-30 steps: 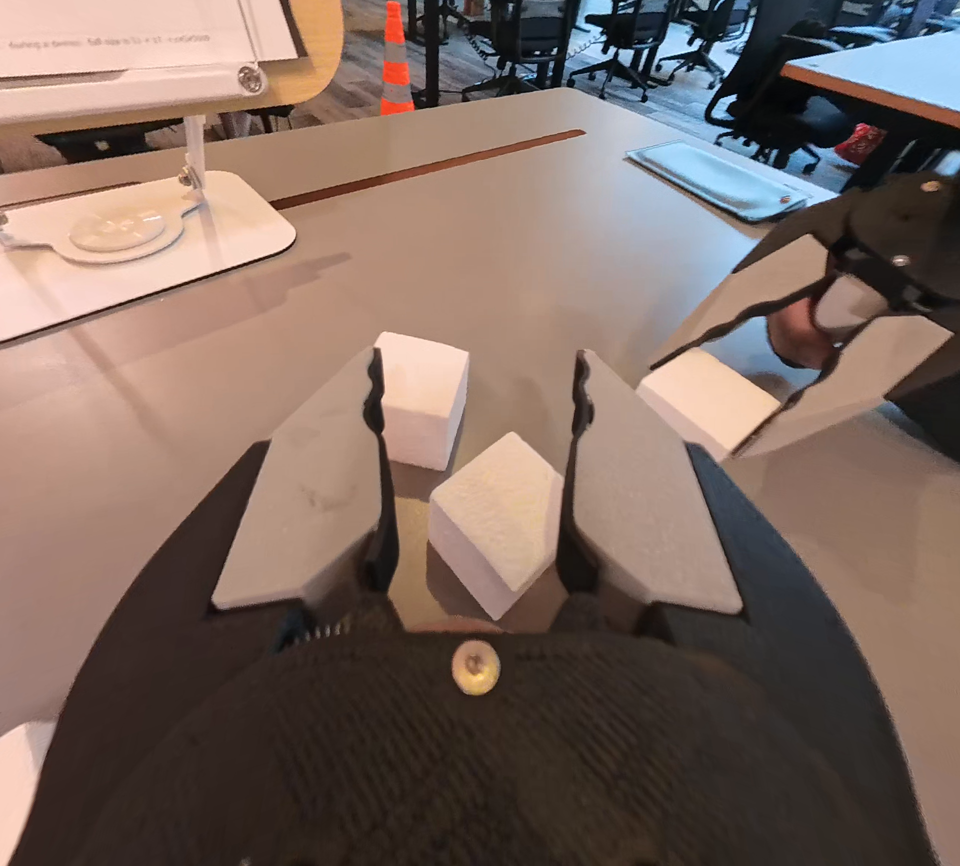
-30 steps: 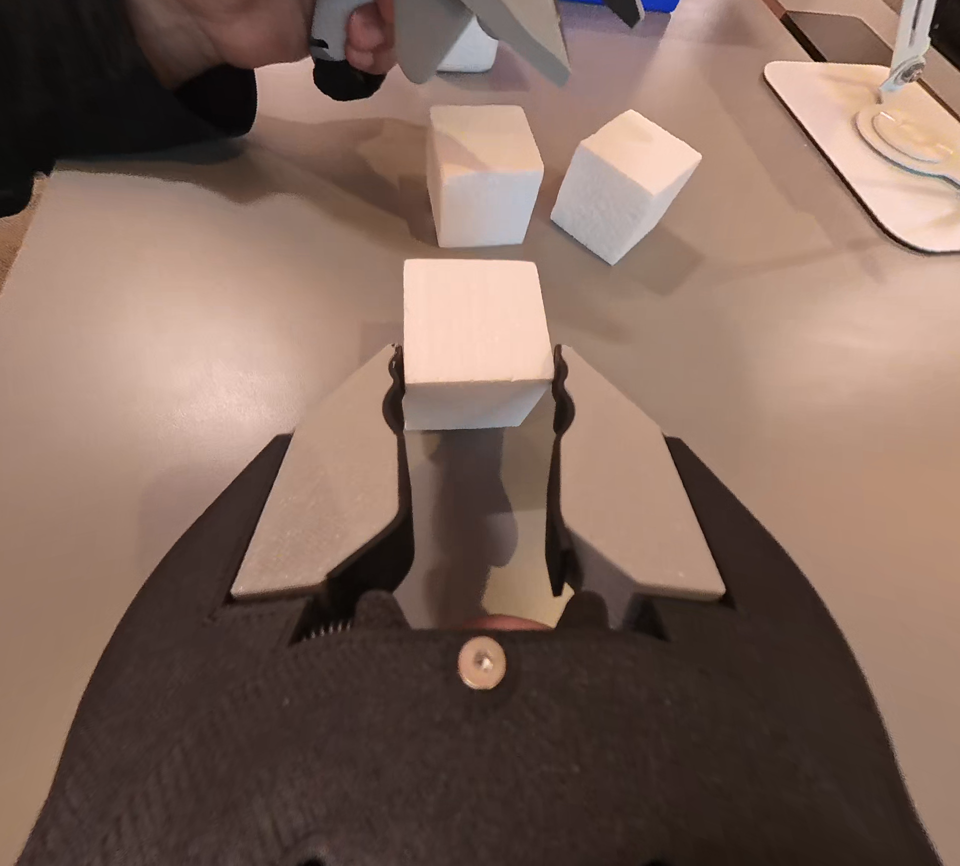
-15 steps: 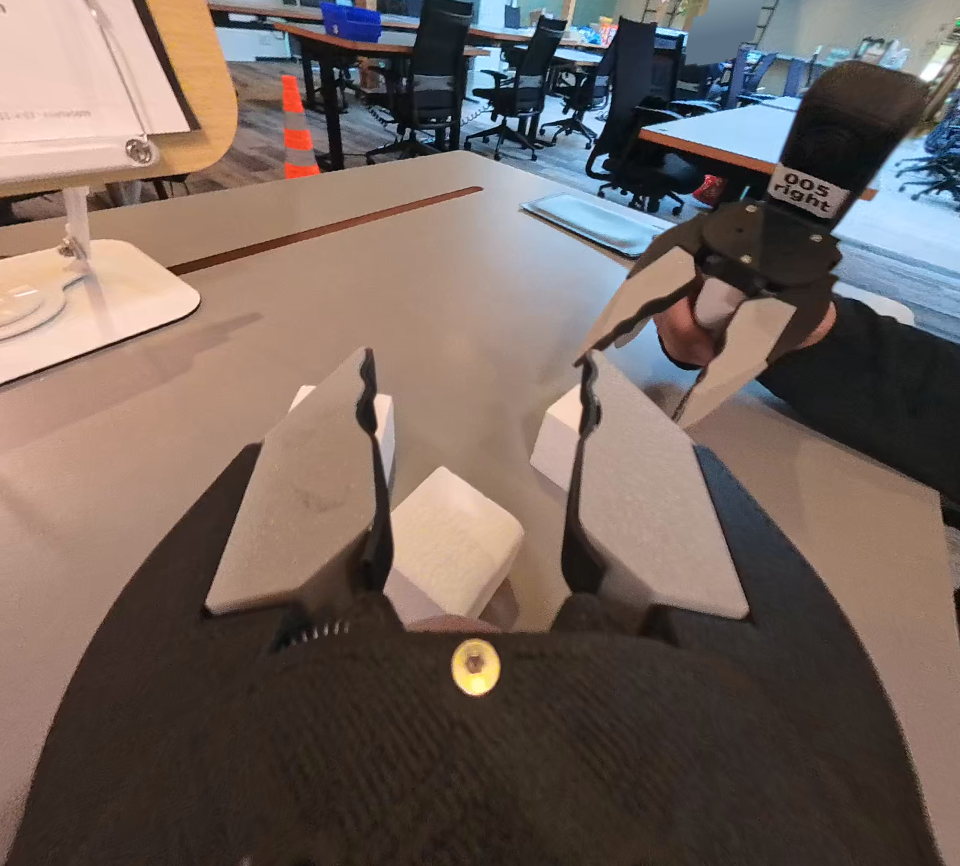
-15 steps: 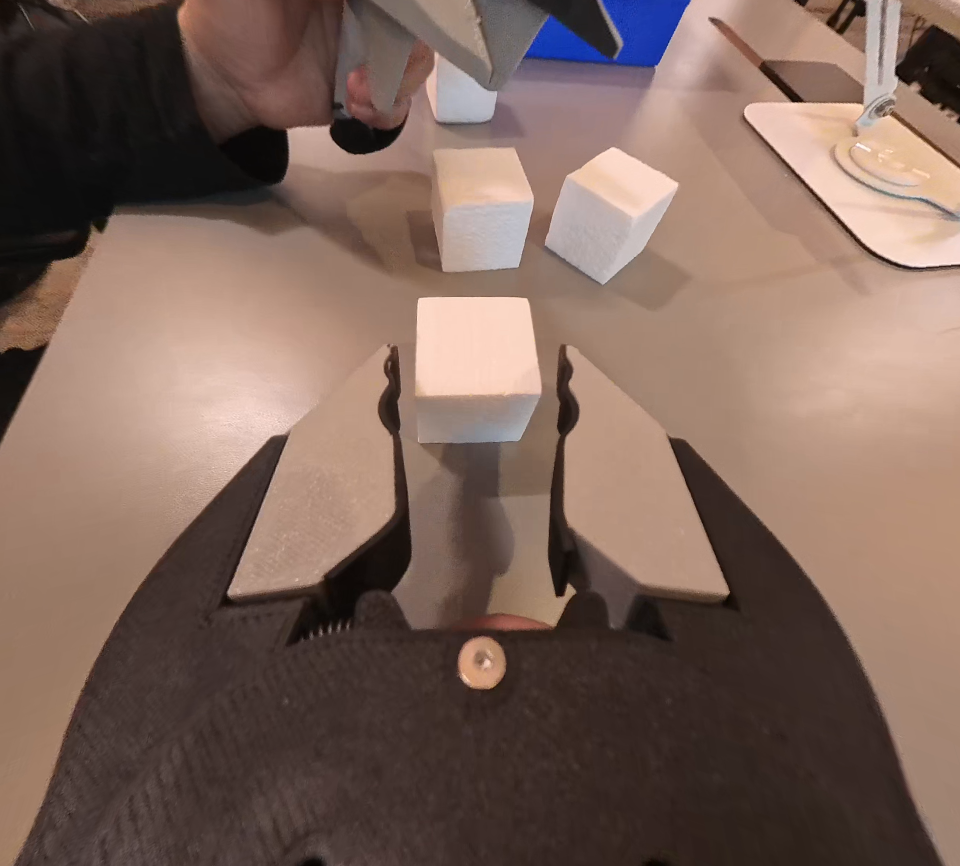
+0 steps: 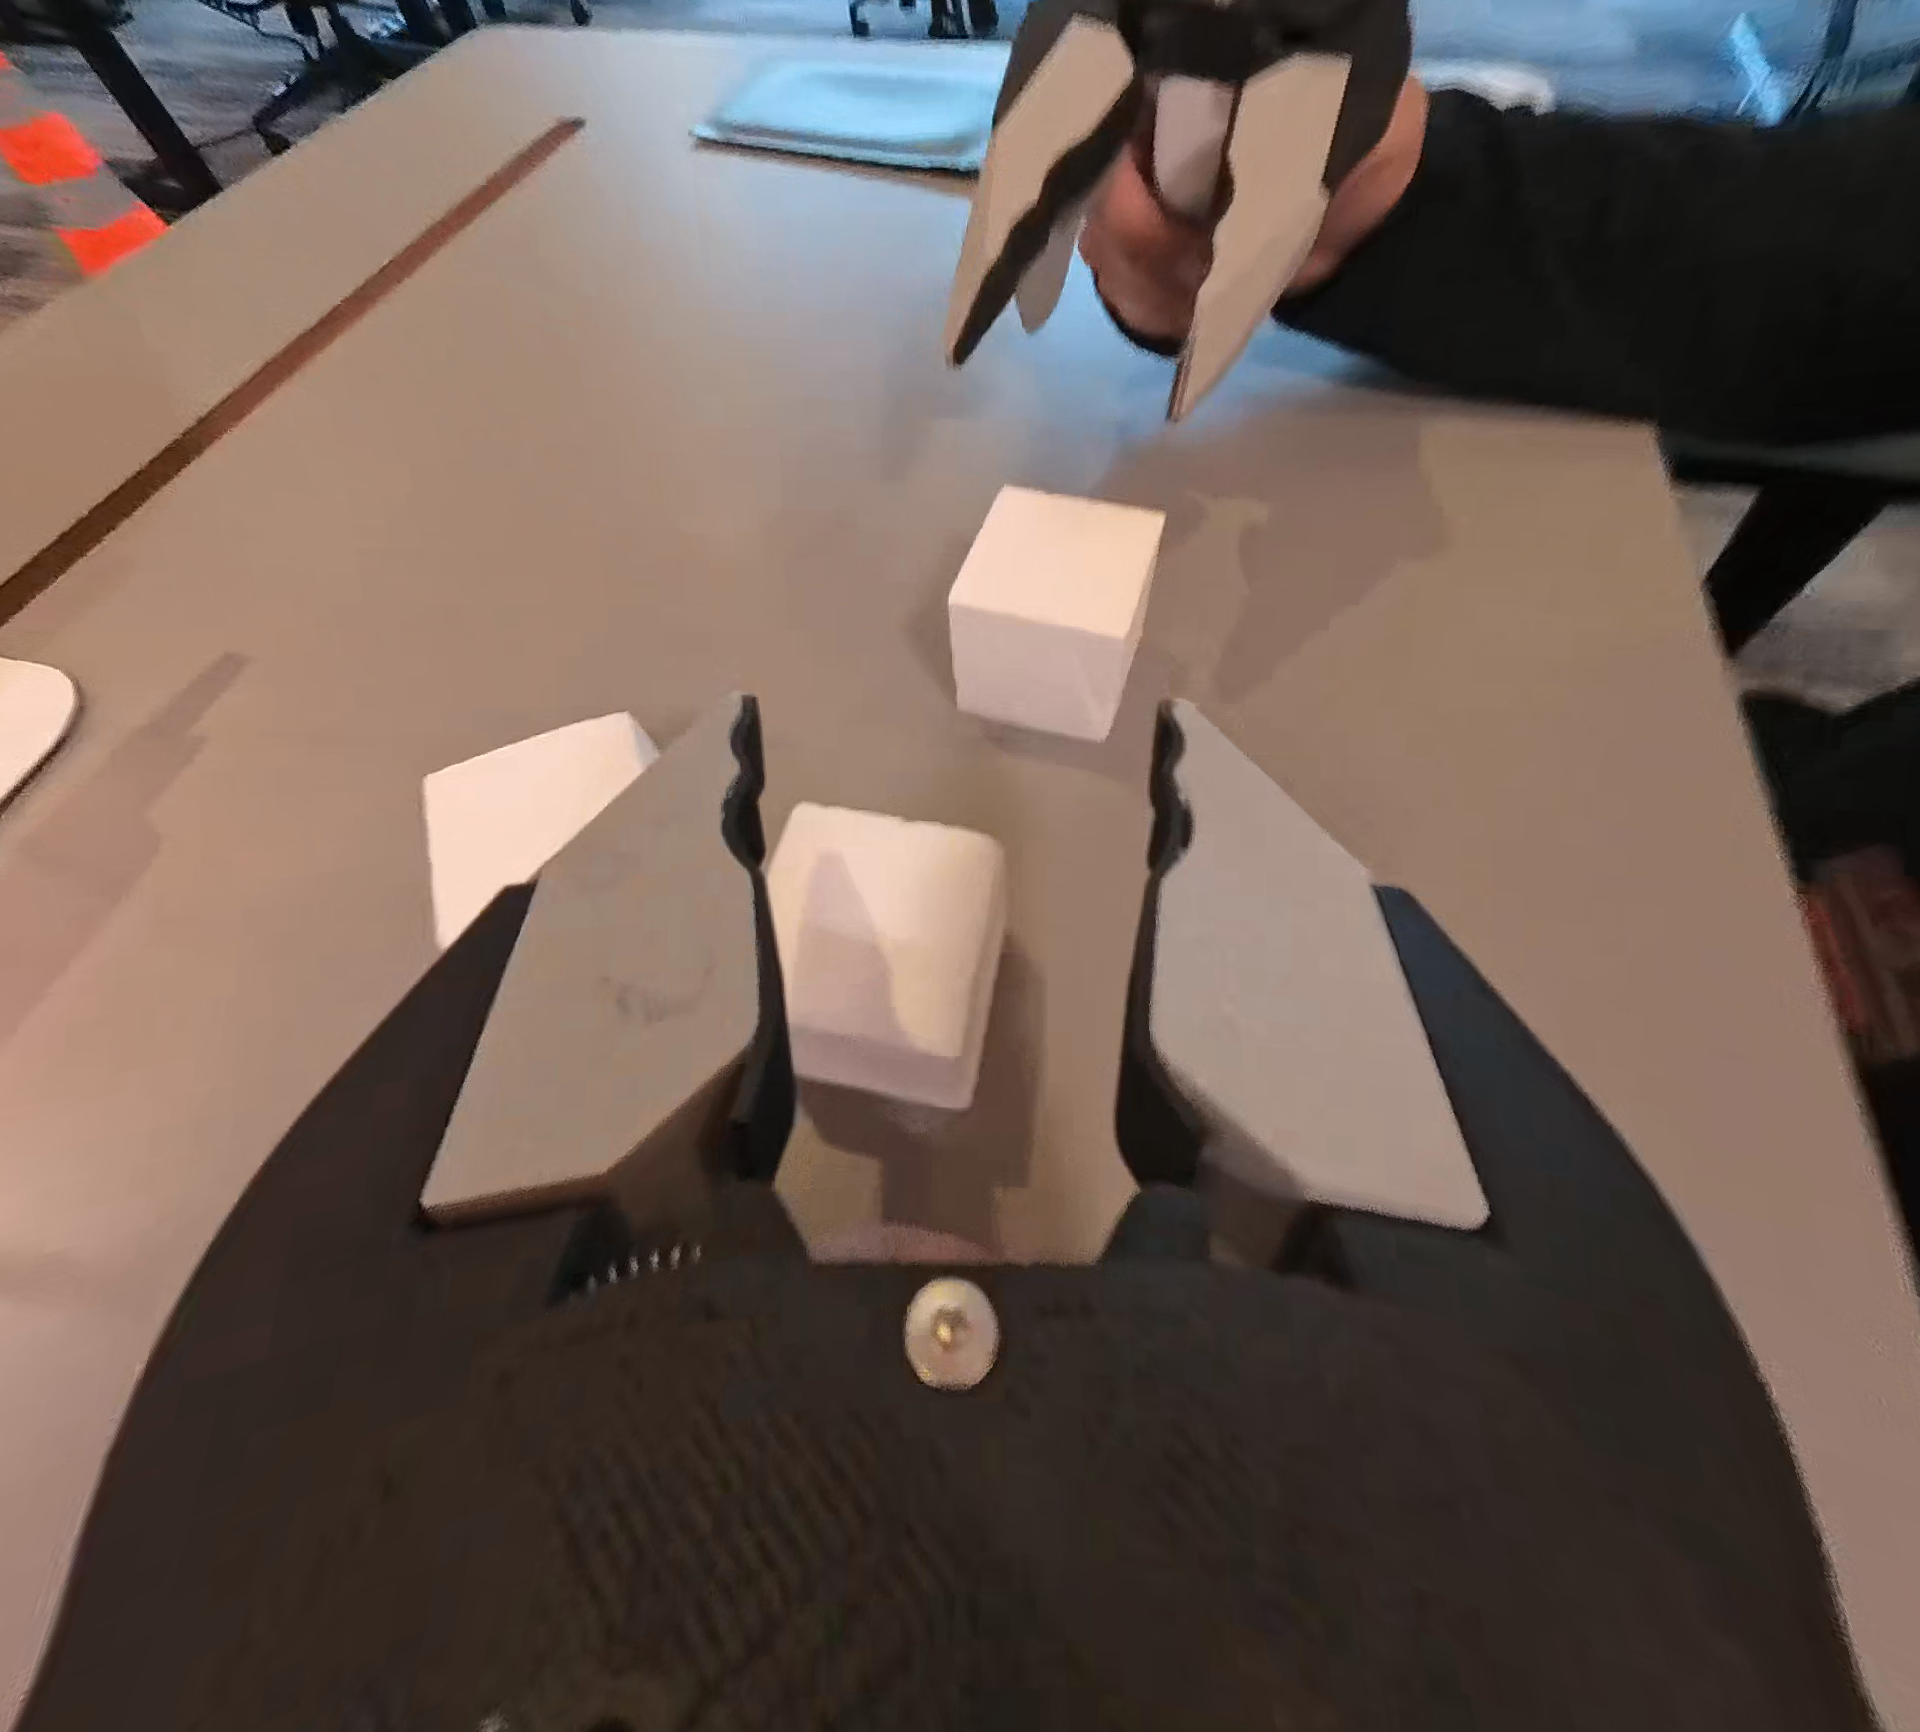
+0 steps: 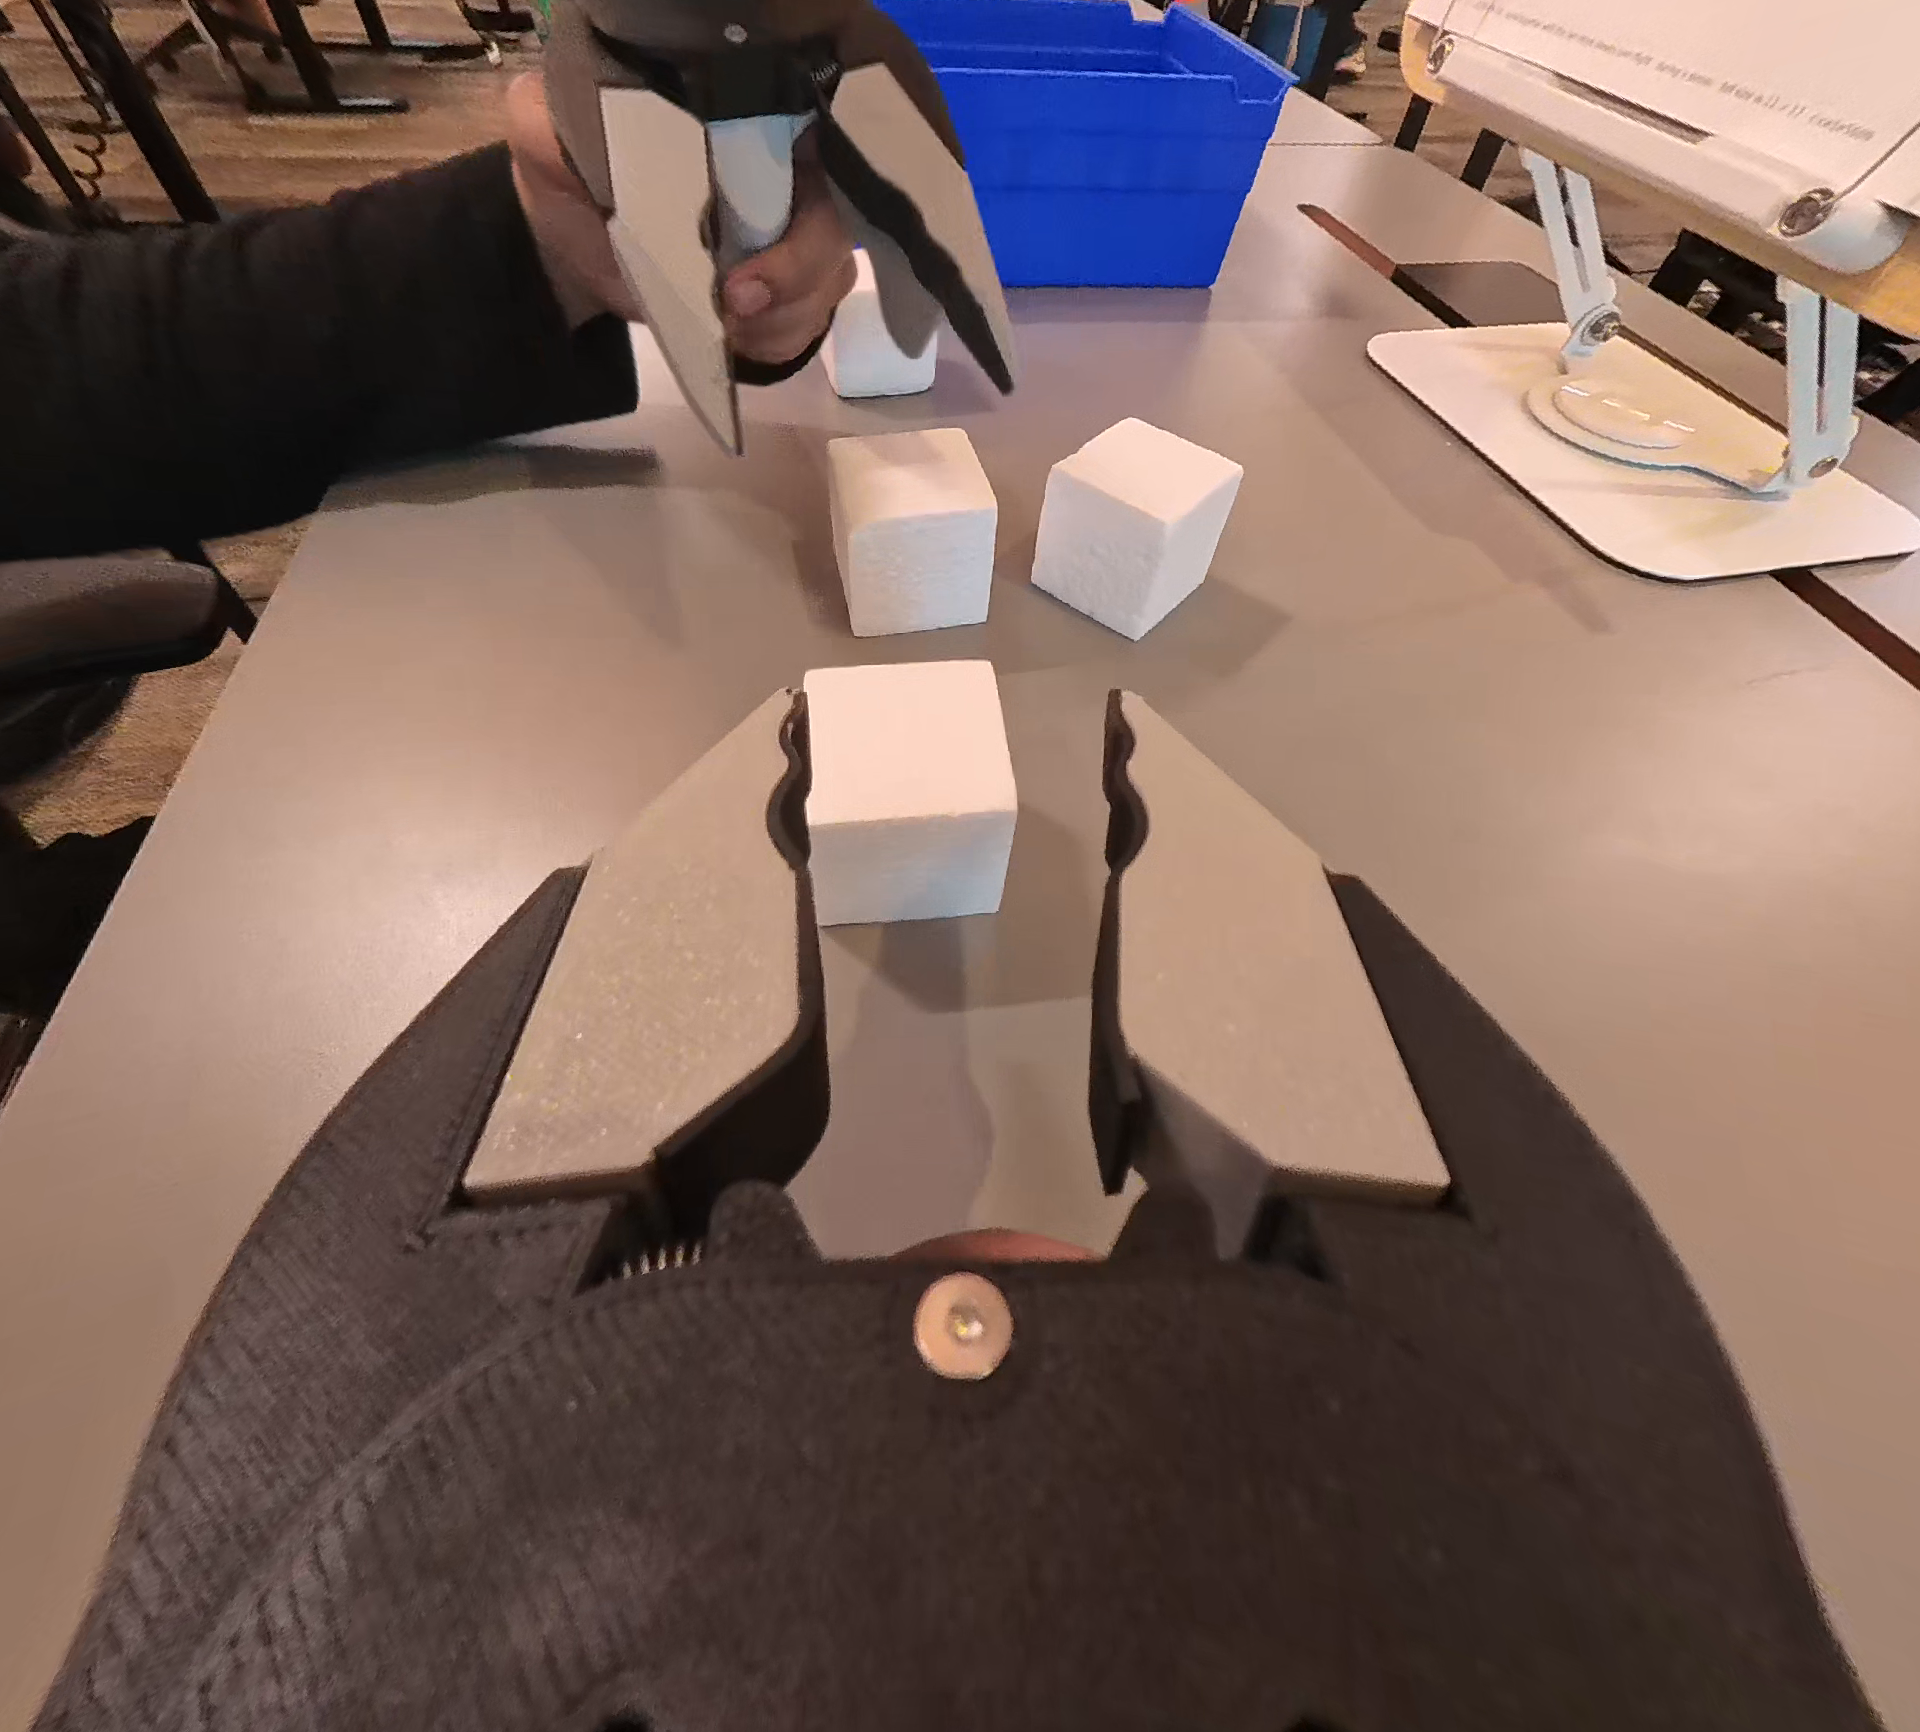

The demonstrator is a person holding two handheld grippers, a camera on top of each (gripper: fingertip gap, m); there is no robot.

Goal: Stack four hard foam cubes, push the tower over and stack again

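Four white foam cubes stand apart on the grey table (image 6: 1455,851). In the right wrist view my right gripper (image 6: 953,716) is open around the nearest cube (image 6: 904,789), which stands on the table close to the left pad with a clear gap on the right. Two cubes (image 6: 909,529) (image 6: 1138,524) sit beyond it, and a fourth (image 6: 883,342) behind my left gripper (image 6: 868,415), which is open and raised. In the left wrist view my left gripper (image 5: 956,726) hovers open over one cube (image 5: 883,944). Another cube (image 5: 520,809) is at its left, a third (image 5: 1055,612) ahead below the raised right gripper (image 5: 1070,383).
A blue bin (image 6: 1091,124) stands at the table's far end. A white document stand (image 6: 1621,456) is at the right. A grey tray (image 5: 852,113) lies at the far edge in the left wrist view. The table edge (image 5: 1745,643) runs close on the right there. The left gripper's tips are roughly 10 centimeters from the right gripper's. To reach the nearest cube (image 6: 904,789) in a straight line is about 4 centimeters for my right fingers, about 10 centimeters for my left. It turns up in the left wrist view (image 5: 1078,524) as well.
My right gripper's pads, which touched the nearest cube, have opened and drawn up and back from it; the cube stays on the table. My left gripper has risen and turned right, still open.
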